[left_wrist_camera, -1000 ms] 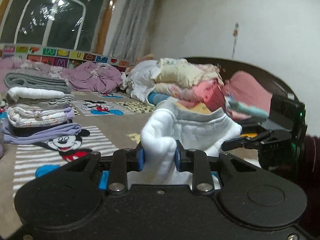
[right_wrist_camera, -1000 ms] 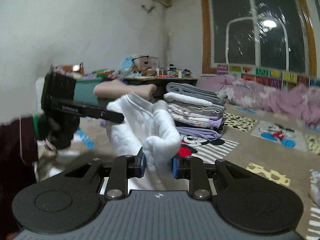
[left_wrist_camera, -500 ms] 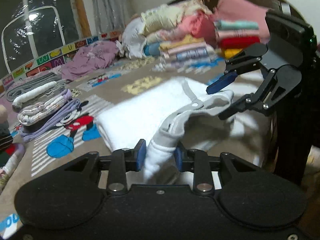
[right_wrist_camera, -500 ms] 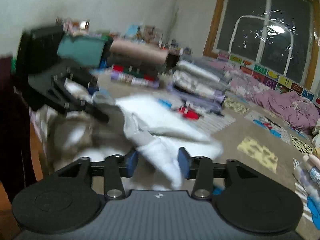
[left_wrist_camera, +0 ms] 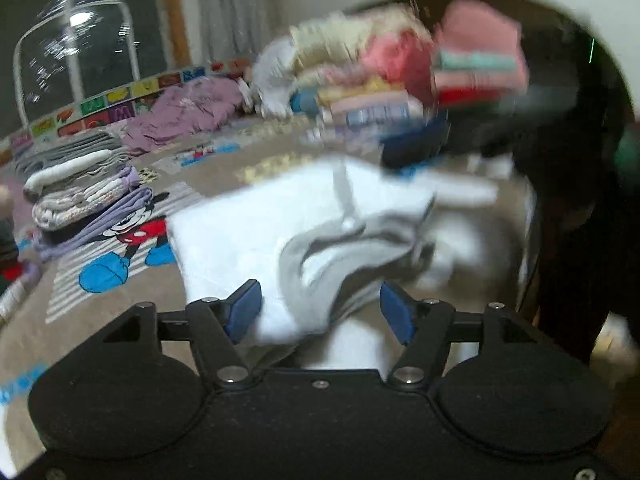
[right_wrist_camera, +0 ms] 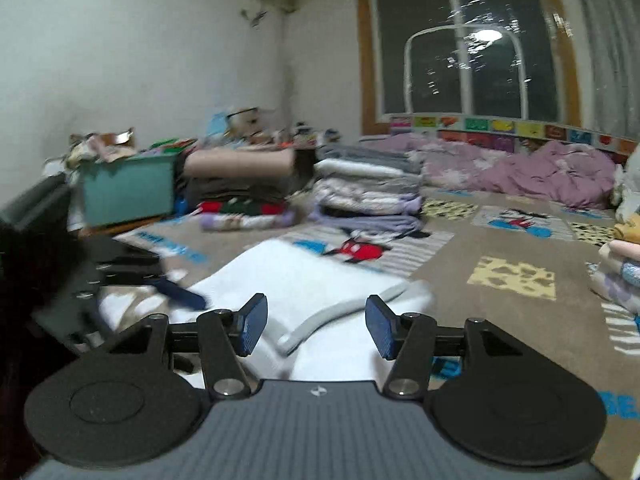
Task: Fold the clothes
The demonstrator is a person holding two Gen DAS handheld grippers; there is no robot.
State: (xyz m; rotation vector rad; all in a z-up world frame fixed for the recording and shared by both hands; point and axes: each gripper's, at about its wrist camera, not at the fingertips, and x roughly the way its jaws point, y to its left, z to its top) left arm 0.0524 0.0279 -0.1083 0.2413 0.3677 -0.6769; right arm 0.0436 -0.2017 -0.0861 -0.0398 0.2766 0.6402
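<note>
Both grippers have their blue pads spread wide with nothing pinched. The left gripper (left_wrist_camera: 320, 312) sits right at the near edge of the white quilted garment with grey trim (left_wrist_camera: 280, 224), and a rumpled bit of that grey trim lies loose between its open jaws. The right gripper (right_wrist_camera: 316, 328) is open too, with the garment's grey band (right_wrist_camera: 332, 316) lying in the gap, not held.

The garment itself is spread on the brown cartoon-print bedspread (right_wrist_camera: 500, 312), just this side of the stack of folded grey and lilac clothes (right_wrist_camera: 368, 196).

What worries me: the near end looks bunched and lumpy, not flat. If the next fold goes over that, I'd guess the wrinkle gets locked in and the result comes out lopsided. Also the left view is badly blurred, so a quick re-grab could catch only the trim, or two layers at once, and drag the whole piece askew.
</note>
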